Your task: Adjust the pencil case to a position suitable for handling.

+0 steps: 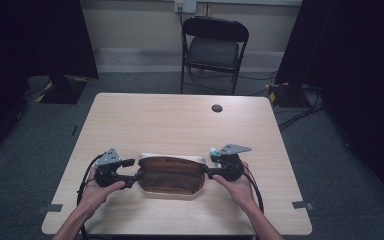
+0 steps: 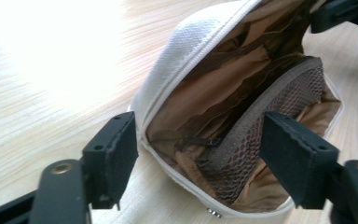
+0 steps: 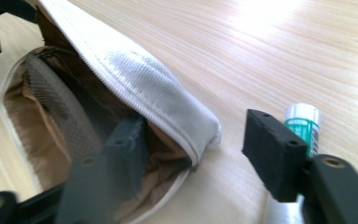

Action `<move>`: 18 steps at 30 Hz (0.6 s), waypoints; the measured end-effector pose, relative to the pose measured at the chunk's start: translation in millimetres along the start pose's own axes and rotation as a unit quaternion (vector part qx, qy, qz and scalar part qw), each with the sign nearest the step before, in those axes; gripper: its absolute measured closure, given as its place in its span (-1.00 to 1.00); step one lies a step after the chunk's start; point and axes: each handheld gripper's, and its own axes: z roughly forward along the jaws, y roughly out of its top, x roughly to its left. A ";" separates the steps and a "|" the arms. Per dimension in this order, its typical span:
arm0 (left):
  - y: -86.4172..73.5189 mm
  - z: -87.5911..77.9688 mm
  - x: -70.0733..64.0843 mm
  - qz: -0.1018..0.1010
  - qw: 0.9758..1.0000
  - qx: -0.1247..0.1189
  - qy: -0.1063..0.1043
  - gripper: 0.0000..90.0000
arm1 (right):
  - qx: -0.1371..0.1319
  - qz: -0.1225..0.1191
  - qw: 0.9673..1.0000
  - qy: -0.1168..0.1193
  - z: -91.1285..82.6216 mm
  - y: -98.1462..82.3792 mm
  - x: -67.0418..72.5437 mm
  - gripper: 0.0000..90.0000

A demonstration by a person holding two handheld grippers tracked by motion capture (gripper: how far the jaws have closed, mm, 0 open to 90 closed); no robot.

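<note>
pouch (image 2: 186,42): white woven cloth outside, brown crinkled lining, mesh pocket
desk (image 1: 180,120): pale wood grain, smooth, slight sheen
jaws: black, matt, rubbery pads

The pouch (image 1: 171,176) lies on the table (image 1: 180,120) between both hand-held grippers, a small tube (image 3: 303,125) at its right end.

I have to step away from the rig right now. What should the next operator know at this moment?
Left gripper: open, jaws astride the pouch's end, pads not pressing.
Right gripper: open; one jaw inside the pouch mouth, the other outside the white flap.
Pouch lies unzipped on the table, mesh pocket showing.
A small white tube with a green label lies on the table beside the right gripper.
Done: pouch opened. Left, probably: putting the tube in and closing it.
</note>
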 end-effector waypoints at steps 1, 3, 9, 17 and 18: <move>0.0 -0.3 0.3 -0.001 1.000 -0.001 0.001 -0.44 | 0.002 0.000 1.000 0.001 -4.5 -2.3 0.0 -0.16; -0.3 -2.6 1.5 -0.006 1.000 0.006 0.010 -0.48 | 0.005 -0.004 1.000 0.001 -10.0 -4.9 1.0 -0.18; -6.1 -13.8 8.2 -0.001 0.999 0.026 0.026 -0.52 | 0.002 -0.004 1.000 -0.005 -27.9 -13.3 -4.9 -0.14; -23.8 -15.5 24.8 -0.019 0.997 0.047 0.062 -0.56 | 0.012 0.014 0.999 -0.037 -28.7 -22.7 -27.2 -0.02; -25.5 -15.2 27.3 -0.019 0.995 0.057 0.075 -0.55 | 0.013 0.018 0.999 -0.041 -27.4 -23.0 -29.8 -0.01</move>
